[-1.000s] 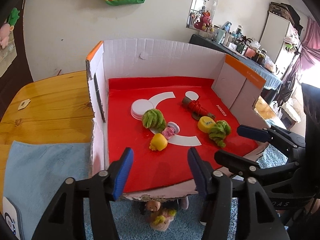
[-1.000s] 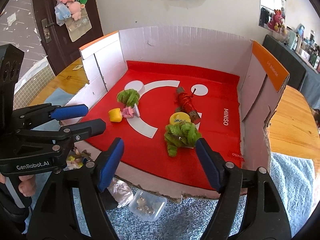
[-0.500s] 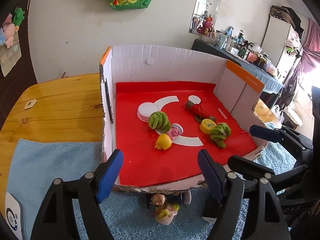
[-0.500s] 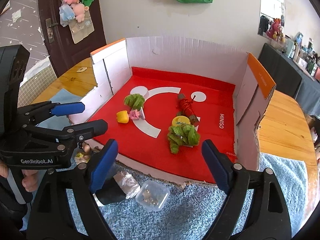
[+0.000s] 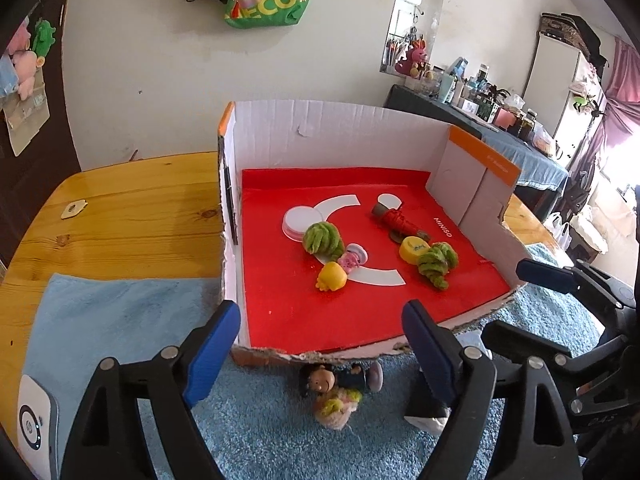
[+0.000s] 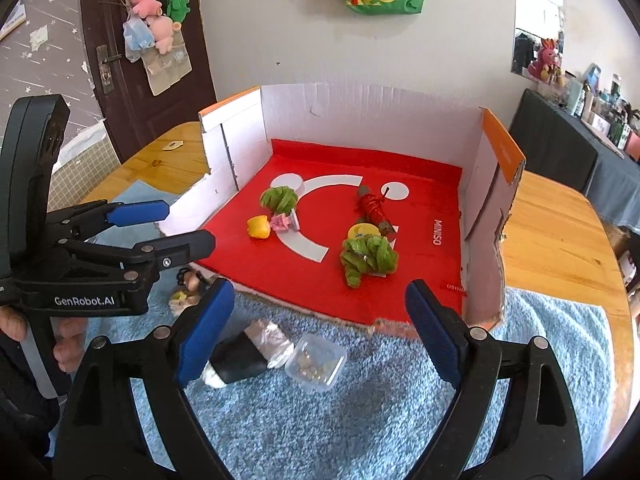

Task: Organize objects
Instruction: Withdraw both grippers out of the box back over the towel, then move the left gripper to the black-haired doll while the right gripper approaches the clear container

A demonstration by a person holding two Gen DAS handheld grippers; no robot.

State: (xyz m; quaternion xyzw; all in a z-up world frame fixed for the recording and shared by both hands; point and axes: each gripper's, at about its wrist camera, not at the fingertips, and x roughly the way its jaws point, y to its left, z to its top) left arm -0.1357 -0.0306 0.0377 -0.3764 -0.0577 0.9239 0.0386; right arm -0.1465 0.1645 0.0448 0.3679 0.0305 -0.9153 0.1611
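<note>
Toys scattered on red floor of cardboard box on blue rug: green bunches, red stick, yellow cap; left gripper opening, right gripper wide apart, both empty, before torn front edge

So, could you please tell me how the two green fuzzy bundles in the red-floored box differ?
The left green bundle is a compact, rounded clump; the right green bundle is looser, with a strand trailing towards the box's open front. The left one overlaps a white disc; the right one lies against a yellow cap. Both are green, fuzzy and on the red floor.
</note>
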